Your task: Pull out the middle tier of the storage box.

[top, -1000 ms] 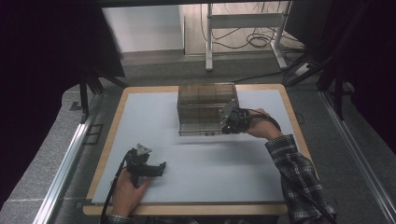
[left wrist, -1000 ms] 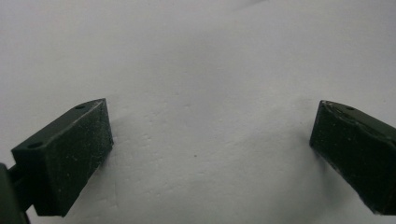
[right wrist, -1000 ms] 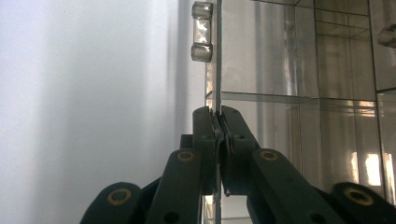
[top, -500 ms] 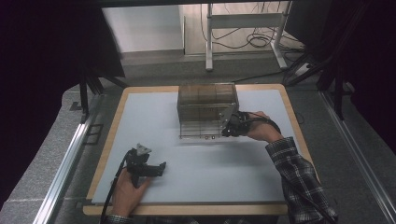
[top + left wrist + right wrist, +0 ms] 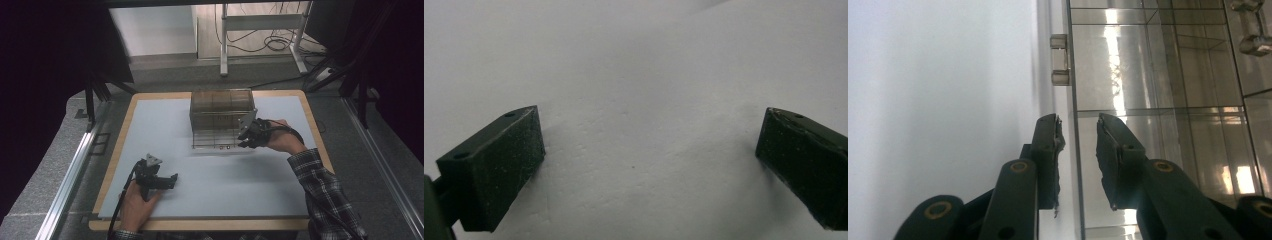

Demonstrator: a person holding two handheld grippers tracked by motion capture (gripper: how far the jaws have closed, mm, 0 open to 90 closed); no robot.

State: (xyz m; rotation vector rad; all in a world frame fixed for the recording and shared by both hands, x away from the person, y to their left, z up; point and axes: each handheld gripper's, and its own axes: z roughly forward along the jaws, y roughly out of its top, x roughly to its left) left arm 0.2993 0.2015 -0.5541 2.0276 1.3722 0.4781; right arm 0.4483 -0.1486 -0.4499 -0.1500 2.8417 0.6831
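Since a second ago the box's (image 5: 222, 112) lid (image 5: 220, 137) has swung down flat toward 6 o'clock, and the right gripper (image 5: 1078, 135), at the box's 4 o'clock, has just been opening its jaws: a narrow gap now straddles the lid's edge, pads seemingly off it. Releasing the opened lid looks like the step in hand; next, back the right gripper straight off without dragging it. Left gripper (image 5: 649, 165) rests wide open and empty on the mat (image 5: 165, 125) at 7 o'clock.
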